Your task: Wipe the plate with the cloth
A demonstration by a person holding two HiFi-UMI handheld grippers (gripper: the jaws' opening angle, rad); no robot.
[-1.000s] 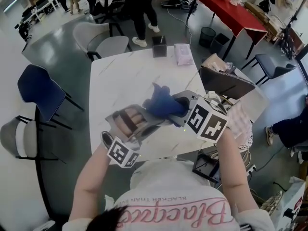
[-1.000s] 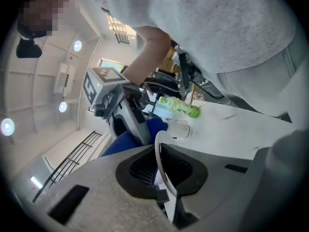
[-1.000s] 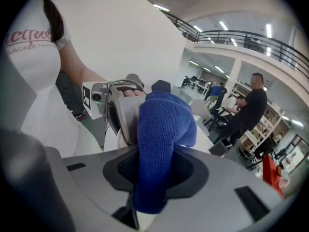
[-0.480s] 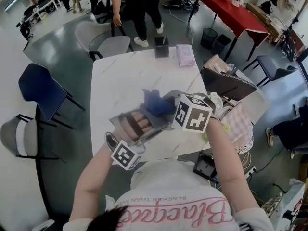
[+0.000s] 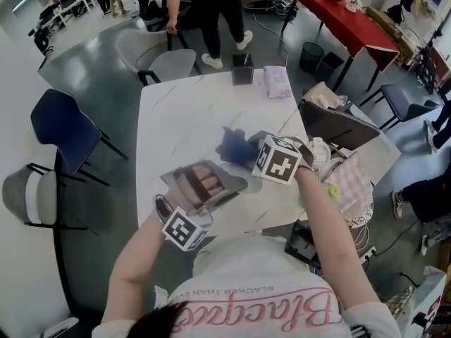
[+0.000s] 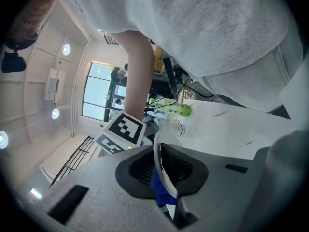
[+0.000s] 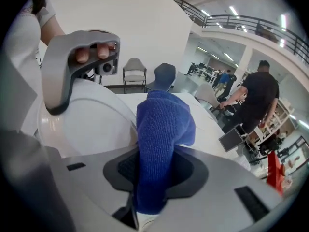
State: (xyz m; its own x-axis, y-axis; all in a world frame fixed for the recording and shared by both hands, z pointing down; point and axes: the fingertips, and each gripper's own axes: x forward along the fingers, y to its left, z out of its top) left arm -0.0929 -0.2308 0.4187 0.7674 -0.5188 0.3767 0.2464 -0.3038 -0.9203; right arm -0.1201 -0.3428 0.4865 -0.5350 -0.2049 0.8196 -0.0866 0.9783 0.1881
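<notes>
Plate (image 7: 82,129): white, held tilted above the table (image 5: 183,118), its face turned toward the right gripper (image 7: 153,178).
Left gripper (image 6: 164,175): jaws clamped on the plate's rim, which shows edge-on between the pads.
Right gripper: jaws closed on a bunched blue cloth (image 7: 164,124). Its free end stands past the tips at the plate's edge; I cannot tell whether it touches.
Plate handling: likely stiff, glossy, breakable and moderately heavy. It may pivot or slip in a one-point rim hold, so seat the rim deep in the pads.
Cloth handling: soft, light, floppy knit. Grip it by the bunch and wipe with the loose end.
Writing: the shirt (image 5: 254,294) shows "BLACKER THAN" and pink script starting "Blac". The bottle (image 6: 177,111) label is too small to read.
</notes>
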